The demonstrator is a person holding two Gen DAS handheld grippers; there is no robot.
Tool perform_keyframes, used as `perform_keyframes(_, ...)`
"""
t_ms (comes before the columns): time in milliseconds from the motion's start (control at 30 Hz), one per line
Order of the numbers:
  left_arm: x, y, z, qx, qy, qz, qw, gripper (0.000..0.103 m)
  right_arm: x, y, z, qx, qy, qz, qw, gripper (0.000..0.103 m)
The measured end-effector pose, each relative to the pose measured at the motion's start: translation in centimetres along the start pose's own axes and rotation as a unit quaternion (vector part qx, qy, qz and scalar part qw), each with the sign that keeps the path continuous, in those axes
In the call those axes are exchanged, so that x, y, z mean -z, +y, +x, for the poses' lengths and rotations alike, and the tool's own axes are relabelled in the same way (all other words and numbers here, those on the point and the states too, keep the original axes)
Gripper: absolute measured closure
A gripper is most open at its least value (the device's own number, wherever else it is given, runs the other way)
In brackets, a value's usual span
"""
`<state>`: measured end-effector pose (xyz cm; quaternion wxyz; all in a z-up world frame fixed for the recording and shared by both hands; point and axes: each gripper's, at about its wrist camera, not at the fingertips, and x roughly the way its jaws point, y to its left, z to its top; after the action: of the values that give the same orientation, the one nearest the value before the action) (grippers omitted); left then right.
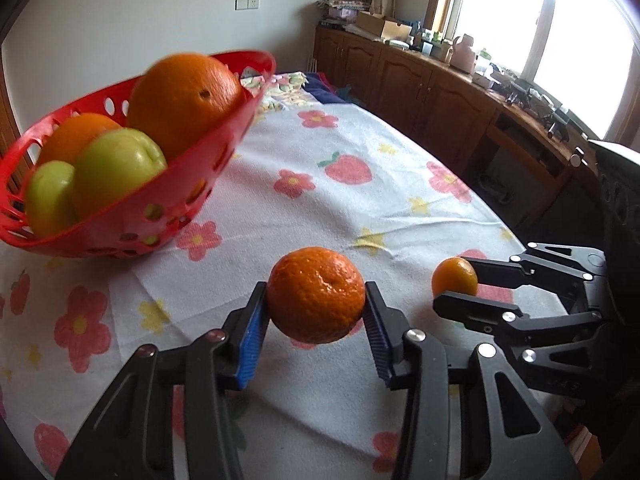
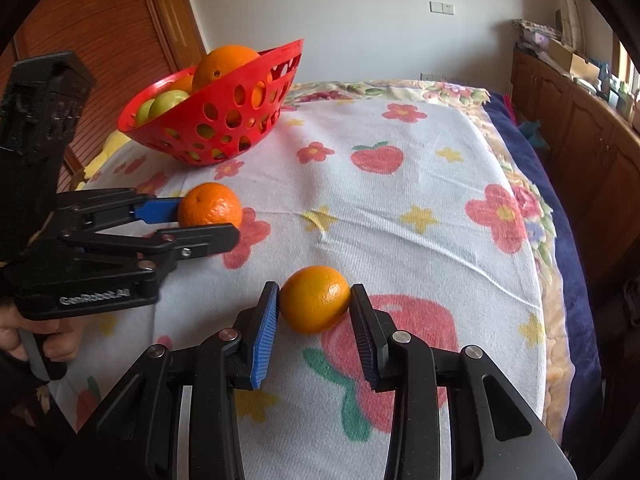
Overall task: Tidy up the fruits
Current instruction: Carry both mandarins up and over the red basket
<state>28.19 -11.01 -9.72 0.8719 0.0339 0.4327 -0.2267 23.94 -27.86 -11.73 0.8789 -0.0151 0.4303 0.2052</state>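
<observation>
With our left gripper (image 1: 316,312) pinching the big dimpled tangerine (image 1: 316,294) and our right gripper (image 2: 315,312) pinching the small smooth orange (image 2: 315,299), we next carry both to the red perforated plastic basket (image 2: 224,120) at the flowered tablecloth's (image 2: 400,220) far left corner.

This is a lived-in room of a home. A table under a floral, strawberry-print cloth (image 2: 400,208) carries a red plastic fruit basket (image 2: 216,120), while wooden cabinets (image 1: 420,92) along the wall hold a clutter of boxes and household items beneath a bright window (image 1: 560,40). A panelled wooden door (image 2: 100,40) stands behind the table.
</observation>
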Motion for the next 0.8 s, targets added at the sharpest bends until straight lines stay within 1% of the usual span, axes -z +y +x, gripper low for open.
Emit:
perform_keyframes(100,-0.6,0.2,-2.2,0.003,-0.02,0.003,0.9998,0.059,-0.7,0.3,-0.7,0.0,-0.01,-0.004,1.0,0.068)
perform_keyframes(233,-1.7,0.6,-5.3,0.004,-0.053,0.008,0.9985,0.059,-2.6,1.1,-1.9,0.001,-0.03,-0.019,0.999,0.068)
perform_keyframes(400,-3.5,1.9,-8.4,-0.007,-0.088,0.013,0.996,0.059,-5.3,1.9,-3.2,0.001,-0.057,-0.038,0.998,0.068)
perform_keyframes(500,-4.3,3.3,-9.4,-0.019,-0.101,0.012,0.9946,0.059,-7.3,2.5,-3.7,-0.001,-0.074,-0.05,0.996,0.068)
perform_keyframes(633,-5.4,5.6,-9.8,-0.038,-0.111,0.006,0.9931,0.059,-10.3,3.4,-3.9,-0.01,-0.095,-0.068,0.993,0.068)
perform_keyframes(800,-5.9,8.3,-9.8,-0.045,-0.118,-0.015,0.9919,0.059,-13.5,4.0,-2.8,-0.012,-0.107,-0.087,0.99,0.068)
